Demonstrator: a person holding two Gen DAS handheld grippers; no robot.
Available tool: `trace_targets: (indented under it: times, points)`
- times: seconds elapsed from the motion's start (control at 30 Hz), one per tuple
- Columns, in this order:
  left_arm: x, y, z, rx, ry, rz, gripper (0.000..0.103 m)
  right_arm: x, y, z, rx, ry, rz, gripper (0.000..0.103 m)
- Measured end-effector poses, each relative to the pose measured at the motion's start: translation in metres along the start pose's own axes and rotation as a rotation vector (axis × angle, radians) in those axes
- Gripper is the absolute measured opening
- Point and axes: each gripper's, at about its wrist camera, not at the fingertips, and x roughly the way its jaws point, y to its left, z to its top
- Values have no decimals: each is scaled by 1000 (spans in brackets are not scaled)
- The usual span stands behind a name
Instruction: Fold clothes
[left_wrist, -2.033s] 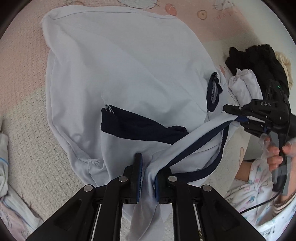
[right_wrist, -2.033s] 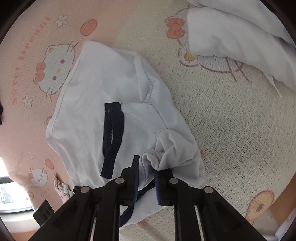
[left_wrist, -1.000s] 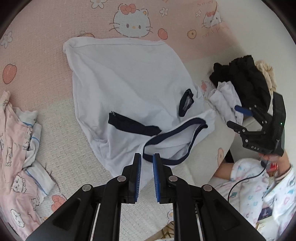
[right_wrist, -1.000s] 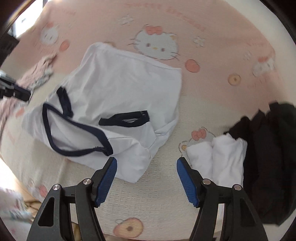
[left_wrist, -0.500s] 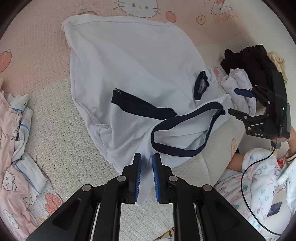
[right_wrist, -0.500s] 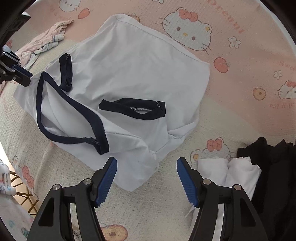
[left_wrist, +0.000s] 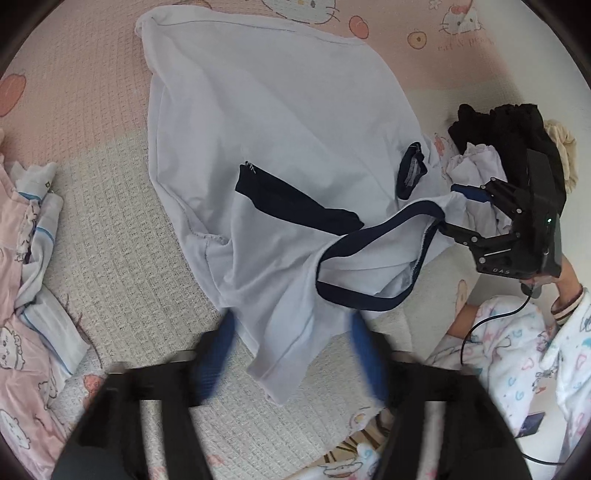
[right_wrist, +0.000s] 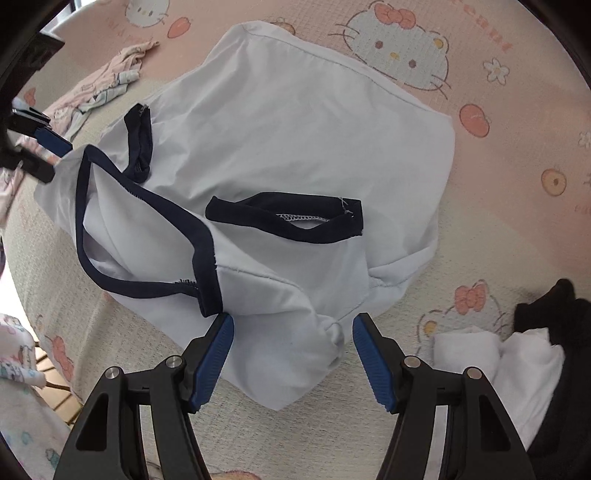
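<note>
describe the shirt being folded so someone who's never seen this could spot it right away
Start at the pink and cream cartoon-cat blanket that covers the surface. Spread across its middle is the white t-shirt, lying between both open tools. Unlike the pink clothes on one side and the black garment and folded white piece on the other, it alone has navy trim at collar and sleeve ends.

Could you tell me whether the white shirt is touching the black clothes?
Apart. The right wrist view shows bare blanket between the white shirt and the black clothes.
</note>
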Motion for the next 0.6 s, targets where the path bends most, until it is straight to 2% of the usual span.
trace_targets:
  times: [0.07, 0.13, 0.2, 0.23, 0.3, 0.33, 0.37, 0.4, 0.47, 0.6]
  points:
    - [0, -1, 1, -2, -15, -36, 76, 0, -1, -1, 29, -9, 8, 46]
    - [2, -2, 1, -1, -37, -51, 76, 0, -3, -1, 59, -19, 17, 43]
    - [5, -4, 1, 6, -59, -52, 76, 0, -4, -2, 88, -28, 25, 28]
    - [8, -5, 1, 13, -62, -41, 75, -1, -5, -2, 113, -40, 31, 25]
    - [14, -5, 0, 19, -59, -15, 55, -3, -9, -3, 167, -61, 35, 14]
    - [16, -5, 0, 23, -57, -2, 36, -2, -10, -3, 195, -57, 41, 14]
    - [19, -5, -1, 26, -55, 11, 32, -1, -11, -3, 224, -51, 47, 12]
    - [22, -4, -1, 29, -53, 24, 32, 1, -12, -4, 244, -48, 39, 10]
    - [26, -3, -2, 32, -56, 47, 23, 5, -12, -4, 283, -43, 19, 10]
    - [23, 21, 1, -64, -67, 6, 23, 13, -14, -7, 376, -42, -6, 10]
